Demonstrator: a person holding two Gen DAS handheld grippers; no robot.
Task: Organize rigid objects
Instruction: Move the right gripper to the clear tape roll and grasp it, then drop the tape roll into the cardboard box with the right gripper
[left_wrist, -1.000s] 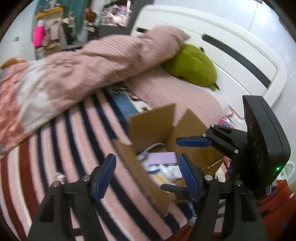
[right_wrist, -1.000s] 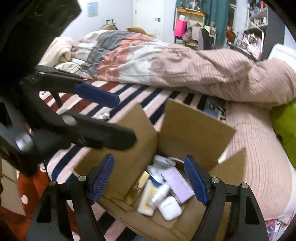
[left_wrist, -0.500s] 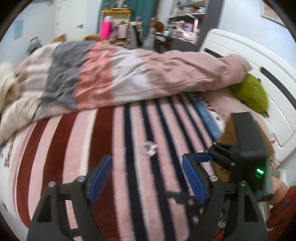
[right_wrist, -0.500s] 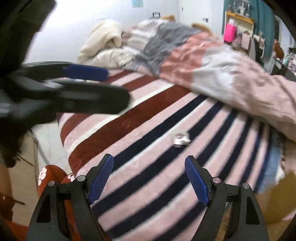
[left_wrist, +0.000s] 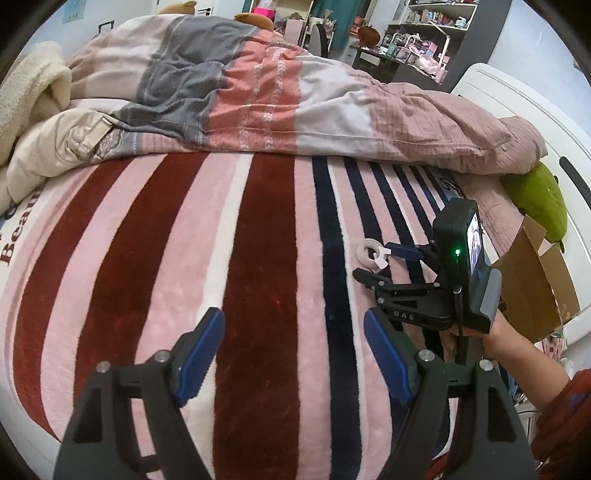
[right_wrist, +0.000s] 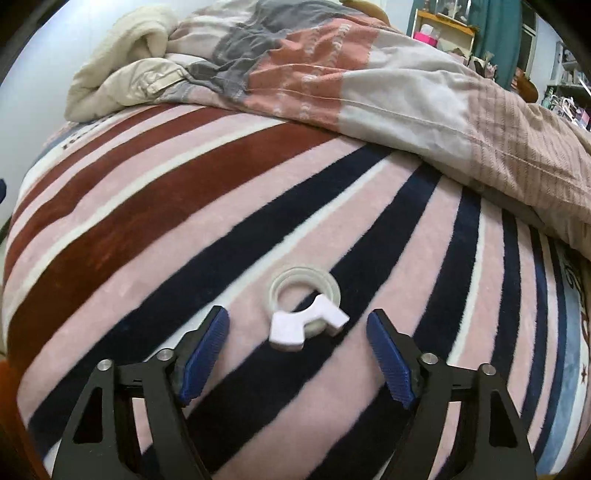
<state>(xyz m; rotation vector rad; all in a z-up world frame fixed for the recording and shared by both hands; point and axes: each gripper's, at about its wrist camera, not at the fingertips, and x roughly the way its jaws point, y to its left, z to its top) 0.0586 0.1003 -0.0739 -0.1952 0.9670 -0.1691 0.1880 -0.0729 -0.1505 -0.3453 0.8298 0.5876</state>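
— Across the striped blanket (right_wrist: 155, 229), why is the cardboard box (left_wrist: 532, 280) kept at the far right edge?
— It is judged to be the collecting place.
— And the right gripper (right_wrist: 297, 356)?
— It is held spread wide, empty, just short of the tape roll (right_wrist: 304, 306) — a grasp seems intended. The left gripper (left_wrist: 293, 354) is likewise parted, holding nothing.
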